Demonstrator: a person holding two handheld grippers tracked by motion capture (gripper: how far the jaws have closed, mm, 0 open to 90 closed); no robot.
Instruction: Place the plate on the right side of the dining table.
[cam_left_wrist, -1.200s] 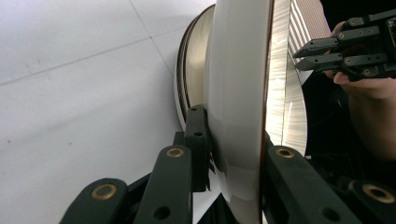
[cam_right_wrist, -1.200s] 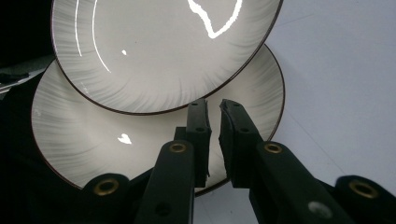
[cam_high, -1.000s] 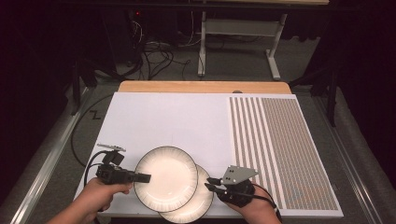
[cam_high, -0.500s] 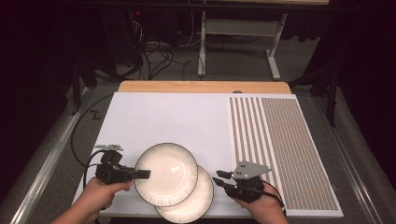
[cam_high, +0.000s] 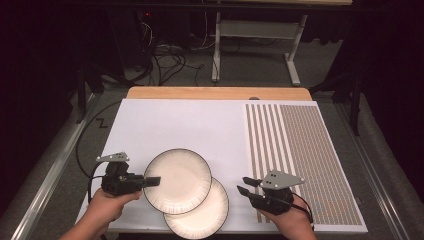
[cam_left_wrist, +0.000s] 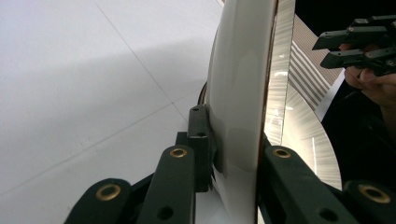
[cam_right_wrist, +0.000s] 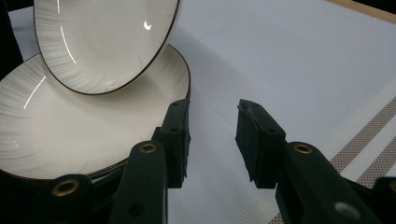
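Note:
Two cream plates with dark rims overlap at the near edge of the white mat. The upper plate (cam_high: 177, 179) (cam_left_wrist: 238, 93) (cam_right_wrist: 102, 42) is tilted, resting partly on the lower plate (cam_high: 205, 212) (cam_right_wrist: 70, 130). My left gripper (cam_high: 150, 181) (cam_left_wrist: 236, 149) is shut on the upper plate's left rim. My right gripper (cam_high: 245, 185) (cam_right_wrist: 215, 130) hangs just right of the lower plate, apart from it. Its jaws have just been opening and nothing is between them. It also shows far off in the left gripper view (cam_left_wrist: 359, 44).
The white mat (cam_high: 190, 125) covers the left and middle of the table. A brown-striped placemat (cam_high: 300, 150) (cam_right_wrist: 369, 144) lies on the right, under my right hand. A wooden table edge (cam_high: 215, 93) runs along the back, with dark floor and cables beyond.
My right gripper has drawn back to the right, off the lower plate's rim, with its jaws spread wider. The left gripper and the upper plate have stayed put.

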